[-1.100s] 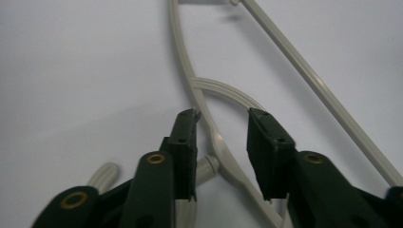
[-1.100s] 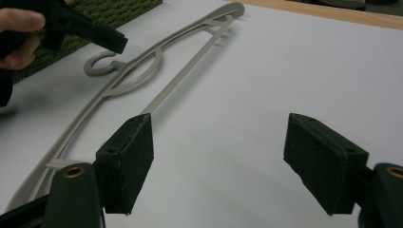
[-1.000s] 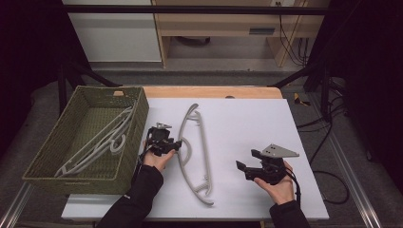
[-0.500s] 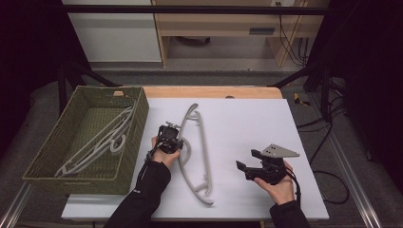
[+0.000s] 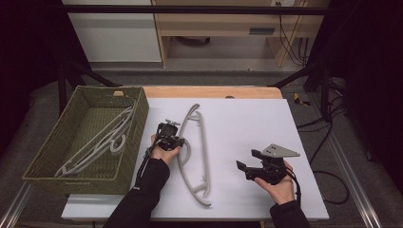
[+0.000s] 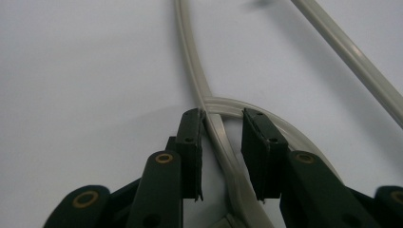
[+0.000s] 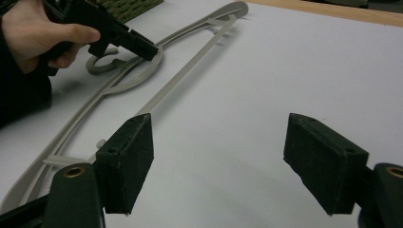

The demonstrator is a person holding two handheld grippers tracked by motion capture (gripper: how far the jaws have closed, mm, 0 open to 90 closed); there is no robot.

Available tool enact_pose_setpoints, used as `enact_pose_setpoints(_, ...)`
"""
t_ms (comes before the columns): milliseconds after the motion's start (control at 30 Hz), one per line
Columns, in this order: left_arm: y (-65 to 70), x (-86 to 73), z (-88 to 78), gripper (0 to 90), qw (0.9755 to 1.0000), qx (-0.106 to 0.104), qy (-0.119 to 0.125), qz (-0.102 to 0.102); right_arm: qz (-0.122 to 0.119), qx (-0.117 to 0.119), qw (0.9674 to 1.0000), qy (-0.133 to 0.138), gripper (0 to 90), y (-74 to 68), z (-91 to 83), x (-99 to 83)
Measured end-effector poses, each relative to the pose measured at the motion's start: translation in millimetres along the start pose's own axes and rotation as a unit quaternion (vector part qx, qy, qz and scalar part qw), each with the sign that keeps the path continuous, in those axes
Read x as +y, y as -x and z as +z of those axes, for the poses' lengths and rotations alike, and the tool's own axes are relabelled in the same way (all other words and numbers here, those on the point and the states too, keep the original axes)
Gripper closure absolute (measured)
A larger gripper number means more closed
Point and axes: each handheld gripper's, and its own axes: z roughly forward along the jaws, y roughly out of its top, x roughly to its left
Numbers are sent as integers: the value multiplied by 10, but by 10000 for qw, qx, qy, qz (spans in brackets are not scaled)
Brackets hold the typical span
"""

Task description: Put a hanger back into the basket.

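Observation:
A grey plastic hanger (image 5: pixel 205 147) lies flat on the white table (image 5: pixel 247 123), its hook toward the basket. My left gripper (image 5: pixel 177 140) is down at the hanger's neck. In the left gripper view the neck (image 6: pixel 190 61) runs between the two pads (image 6: pixel 190 142) with slim gaps on both sides. The jaws (image 6: pixel 221 142) have just been opening a little around it. Off to the right, my right gripper (image 5: pixel 247 160) is held above bare table, open and empty (image 7: pixel 218 161). From there the hanger (image 7: pixel 190 71) and the left gripper (image 7: pixel 138 45) show farther off.
A green woven basket (image 5: pixel 138 102) stands at the table's left and holds another pale hanger (image 5: pixel 102 140). A wooden strip (image 5: pixel 214 91) edges the table's far side. Cables trail on the floor at the right.
My left gripper has shifted slightly right from beside the hook onto the hanger's neck and turned over it. The right gripper has stayed where it was.

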Motion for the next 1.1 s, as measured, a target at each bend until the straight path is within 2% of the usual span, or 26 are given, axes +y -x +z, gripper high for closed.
enact_pose_setpoints(67,-3,0,5,732,10000,48,-26,57,17,-2,10000,7,250,-2,1,1)
enact_pose_setpoints(233,-6,-1,3,743,9999,-49,-8,94,7,-1,10000,30,251,-2,-1,3)
enact_pose_setpoints(300,0,-4,5,749,9998,-136,13,142,18,15,10000,19,252,-4,0,2)
enact_pose_setpoints(333,7,-5,7,753,9995,-257,7,174,13,17,10000,17,253,-4,1,2)
enact_pose_setpoints(467,94,-3,35,768,9974,-565,46,444,-17,53,10000,3,253,-2,8,-1)
enact_pose_setpoints(600,165,27,46,779,9960,-667,-38,601,-17,53,10000,7,255,1,5,-1)
enact_pose_setpoints(700,206,32,22,789,9955,-630,-82,705,-9,58,10000,11,255,4,0,-3)
enact_pose_setpoints(733,214,36,-20,788,9953,-620,-76,743,-9,55,10000,12,254,5,-1,-3)
enact_pose_setpoints(767,214,49,-84,777,9956,-627,-45,697,36,57,10000,33,254,0,-2,-1)
enact_pose_setpoints(833,204,75,-211,658,9958,-679,56,615,42,23,10000,16,253,5,-12,-1)
enact_pose_setpoints(900,192,94,-380,603,9960,-691,16,566,5,25,10000,19,253,13,-14,-1)
enact_pose_setpoints(967,195,91,-487,568,9953,-735,-229,585,5,28,10000,21,252,13,-15,1)
enact_pose_setpoints(1033,223,58,-536,550,9954,-674,-326,601,13,20,10000,7,251,11,-14,2)
enact_pose_setpoints(1100,245,14,-550,540,9948,-654,-529,574,37,49,10000,18,250,4,-20,5)
